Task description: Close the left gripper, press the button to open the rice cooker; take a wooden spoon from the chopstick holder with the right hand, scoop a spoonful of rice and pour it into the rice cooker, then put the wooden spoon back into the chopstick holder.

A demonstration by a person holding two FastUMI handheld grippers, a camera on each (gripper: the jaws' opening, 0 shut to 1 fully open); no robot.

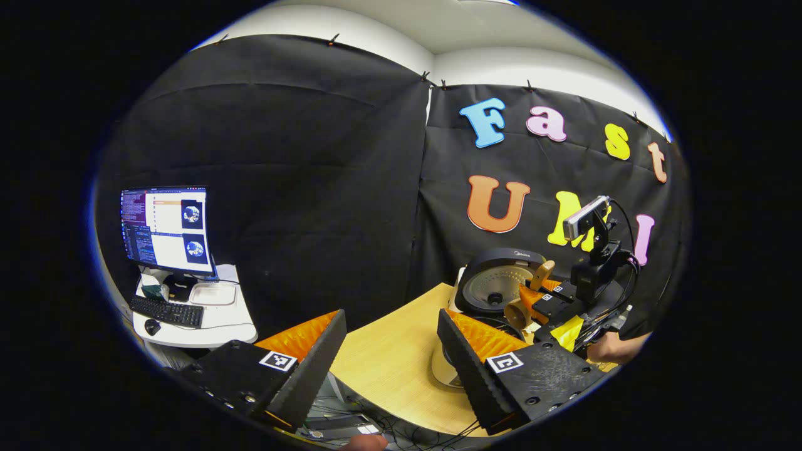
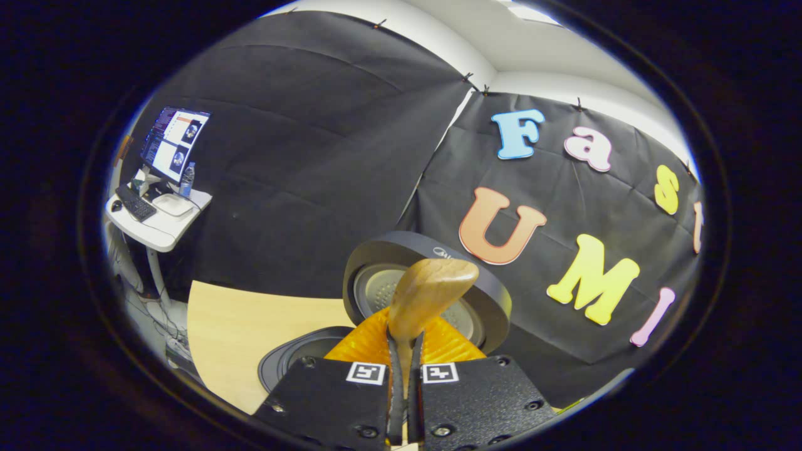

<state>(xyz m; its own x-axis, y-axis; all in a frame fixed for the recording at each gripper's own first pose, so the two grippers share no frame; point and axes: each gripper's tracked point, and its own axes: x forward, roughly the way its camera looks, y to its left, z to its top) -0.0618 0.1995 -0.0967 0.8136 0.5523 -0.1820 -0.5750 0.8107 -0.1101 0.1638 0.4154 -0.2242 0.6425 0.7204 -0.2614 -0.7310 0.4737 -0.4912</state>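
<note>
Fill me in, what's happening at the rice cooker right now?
The rice cooker sits on the wooden table with its lid already swung up. The right hand-held gripper is shut on the wooden spoon, holding it up in front of the open lid; in the left gripper view the spoon is over the cooker. Whether it carries rice cannot be told. The left hand-held gripper is open, held back near the table edge with nothing between its fingers.

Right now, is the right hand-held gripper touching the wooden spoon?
Touching. In the right gripper view, the right hand-held gripper has both fingers pressed against the wooden spoon, whose handle is pinched between them, above the open rice cooker.
</note>
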